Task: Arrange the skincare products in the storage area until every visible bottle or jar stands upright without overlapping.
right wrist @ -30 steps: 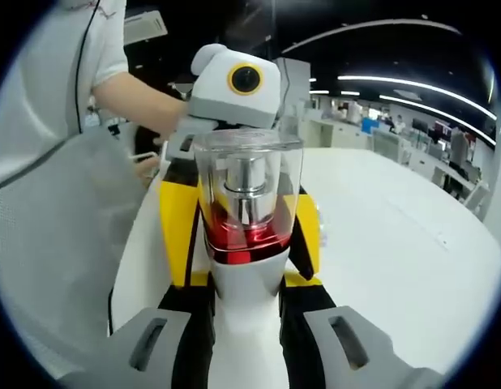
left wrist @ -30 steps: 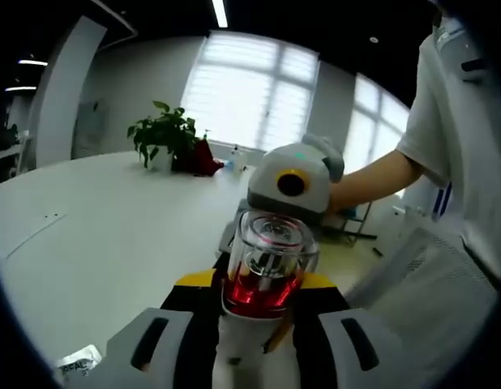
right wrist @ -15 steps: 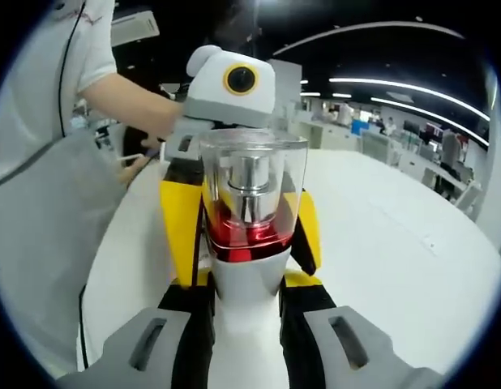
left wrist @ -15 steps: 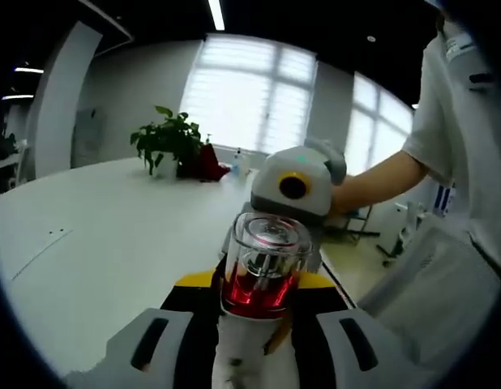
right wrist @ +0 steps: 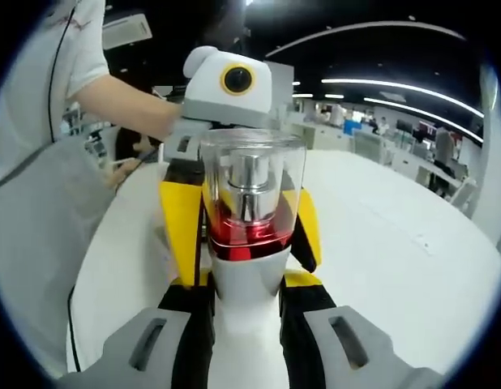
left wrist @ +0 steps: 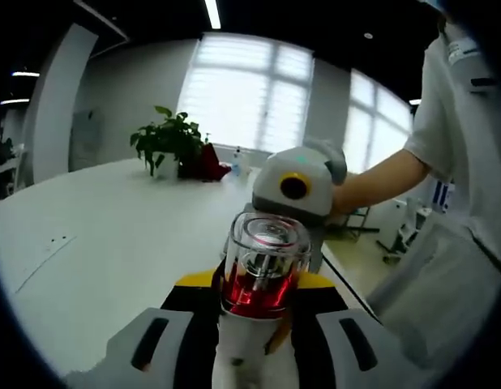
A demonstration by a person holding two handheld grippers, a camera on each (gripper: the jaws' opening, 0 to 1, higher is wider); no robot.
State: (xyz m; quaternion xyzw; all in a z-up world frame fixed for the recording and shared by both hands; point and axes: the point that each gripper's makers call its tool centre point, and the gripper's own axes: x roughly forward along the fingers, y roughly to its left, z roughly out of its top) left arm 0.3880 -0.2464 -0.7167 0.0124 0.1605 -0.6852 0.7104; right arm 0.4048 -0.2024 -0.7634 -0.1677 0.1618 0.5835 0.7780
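Note:
One skincare bottle (left wrist: 263,263) with a clear cap, red contents and a white body is held in the air over the white table (left wrist: 96,235). My left gripper (left wrist: 252,328) is shut on its white body from the near side. The right gripper's yellow fingers (left wrist: 194,279) clamp it from the far side. In the right gripper view the same bottle (right wrist: 249,203) stands between the jaws of my right gripper (right wrist: 246,324), which is shut on it. The left gripper's yellow fingers (right wrist: 179,227) flank it from behind.
A potted plant (left wrist: 165,142), a red object (left wrist: 203,160) and a small bottle (left wrist: 235,160) stand at the table's far edge. The person in a white shirt (left wrist: 461,162) stands close beside the table (right wrist: 396,243). Office desks (right wrist: 372,138) lie far behind.
Both grippers keep their hold on the bottle. The views have shifted slightly with the hands; the bottle sits the same between the jaws.

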